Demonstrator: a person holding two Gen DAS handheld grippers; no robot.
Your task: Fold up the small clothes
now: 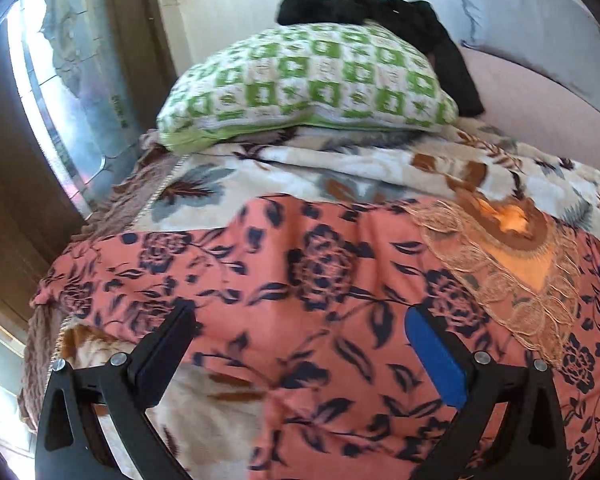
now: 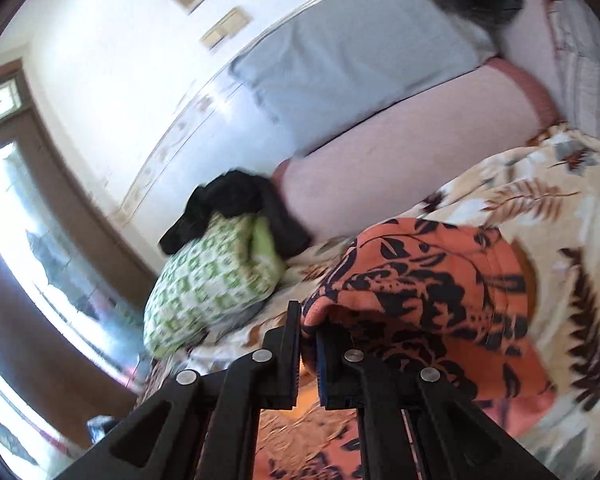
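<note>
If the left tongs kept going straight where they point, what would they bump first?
Most likely the orange flowered garment spread on the bed. The left tongs stand open above it, tilted downward, with nothing else between. How far off the cloth lies is hard to judge.

Bedroom of a private home. Bed covered by a cream fleece blanket (image 1: 284, 160) printed with brown and grey-blue leaves. On the blanket, a green-and-white checked fabric cushion (image 1: 312, 80), with a crumpled black garment (image 1: 380, 12) behind and partly on top of it. Beyond the cushion, a plain pink mattress sheet (image 2: 400, 152) and a pale grey pillow (image 1: 540, 28) against a white wall. Left of the cushion, a brown wooden door frame (image 2: 80, 184) with bright glazing. On the wall above the cushion, beige switch plates (image 2: 226, 28).
</note>
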